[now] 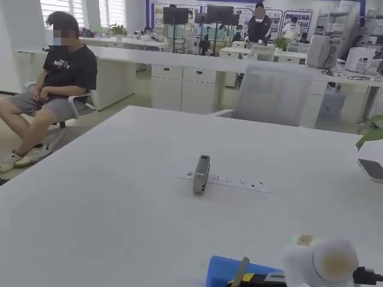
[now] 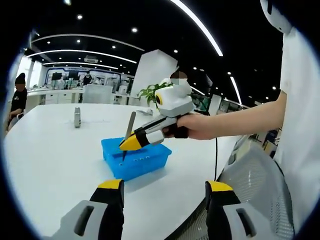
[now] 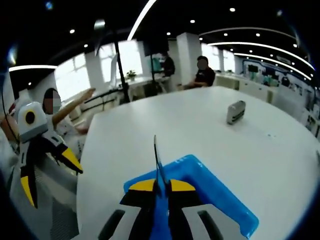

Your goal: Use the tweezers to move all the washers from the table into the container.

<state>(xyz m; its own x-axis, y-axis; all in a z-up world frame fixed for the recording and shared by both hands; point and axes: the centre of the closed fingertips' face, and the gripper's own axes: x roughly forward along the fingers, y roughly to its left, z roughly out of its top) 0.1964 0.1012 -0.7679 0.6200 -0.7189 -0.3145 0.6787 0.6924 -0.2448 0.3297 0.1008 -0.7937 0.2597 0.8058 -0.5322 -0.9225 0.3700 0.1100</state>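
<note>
Tweezers (image 3: 155, 152) in right tool (image 3: 161, 186), one blue container (image 3: 220, 200), perhaps six washers (image 1: 242, 181)

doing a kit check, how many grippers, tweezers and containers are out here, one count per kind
grippers: 2, the left gripper and the right gripper
tweezers: 1
blue container: 1
total: 4
</note>
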